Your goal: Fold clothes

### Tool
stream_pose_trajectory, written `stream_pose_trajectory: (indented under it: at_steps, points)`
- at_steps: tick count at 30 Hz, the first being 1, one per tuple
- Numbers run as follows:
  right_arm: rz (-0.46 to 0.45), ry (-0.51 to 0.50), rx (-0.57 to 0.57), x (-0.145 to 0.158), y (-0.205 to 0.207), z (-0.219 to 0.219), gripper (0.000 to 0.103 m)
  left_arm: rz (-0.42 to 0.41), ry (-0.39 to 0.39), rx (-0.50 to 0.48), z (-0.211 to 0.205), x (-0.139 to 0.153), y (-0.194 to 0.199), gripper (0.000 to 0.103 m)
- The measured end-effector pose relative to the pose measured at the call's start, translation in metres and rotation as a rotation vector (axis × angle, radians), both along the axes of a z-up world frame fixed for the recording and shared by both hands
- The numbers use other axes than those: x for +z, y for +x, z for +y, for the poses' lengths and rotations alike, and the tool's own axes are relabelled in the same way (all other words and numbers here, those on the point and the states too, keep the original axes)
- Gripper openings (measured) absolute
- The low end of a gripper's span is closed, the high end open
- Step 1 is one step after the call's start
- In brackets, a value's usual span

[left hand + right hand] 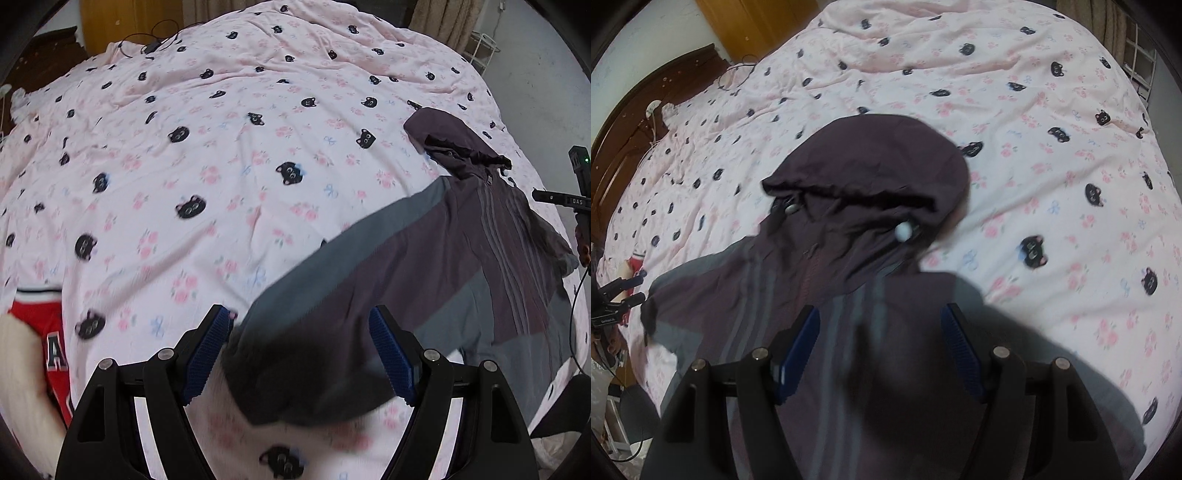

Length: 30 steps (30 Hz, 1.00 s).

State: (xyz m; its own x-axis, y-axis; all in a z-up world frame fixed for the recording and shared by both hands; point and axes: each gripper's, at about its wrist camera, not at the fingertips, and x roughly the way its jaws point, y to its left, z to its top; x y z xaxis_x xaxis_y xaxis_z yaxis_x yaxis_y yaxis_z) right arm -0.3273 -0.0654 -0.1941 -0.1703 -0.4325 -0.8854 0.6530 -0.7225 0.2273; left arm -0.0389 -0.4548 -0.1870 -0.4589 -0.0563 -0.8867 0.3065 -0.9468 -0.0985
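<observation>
- The jacket lies spread on the bed, hood toward the far side and one sleeve stretched out sideways. That layout probably serves to flatten it before any fold is made.
- The left gripper hangs over the cuff end of that sleeve. Its fingers are spread wide, one on each side of the cloth, and the pads do not seem to press on it. It looks placed to take the cuff.
- The right gripper hangs over the striped chest below the hood, fingers spread and nothing pinched. I judge it is there to take or steady the body.
- A red garment waits at the bed's edge, partly cut off by the frame, so its kind is unclear.
- Motion blur smears the cuff and the cloth under both grippers, so contact is hard to call.
- The jacket's hem and the other sleeve are hidden under the right gripper or out of frame.
- Two pale toggles sit at the hood's neck.
</observation>
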Motion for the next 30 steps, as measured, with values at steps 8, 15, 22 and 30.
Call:
stream_pose_trajectory:
  at_steps: [8, 15, 22, 30]
  points:
    - [-0.002, 0.005, 0.048, 0.007, 0.039, -0.008, 0.070, 0.019, 0.024, 0.009, -0.001, 0.005, 0.031, 0.074]
    - [0.009, 0.014, 0.071, 0.014, 0.070, -0.009, 0.070, 0.070, 0.131, 0.045, -0.012, -0.004, 0.048, 0.074]
    - [0.013, 0.027, 0.079, 0.020, 0.085, -0.006, 0.070, 0.113, 0.245, 0.098, -0.019, -0.019, 0.058, 0.074]
    - [0.015, 0.019, 0.076, 0.028, 0.091, -0.002, 0.070, 0.149, 0.394, 0.179, -0.032, -0.041, 0.064, 0.074]
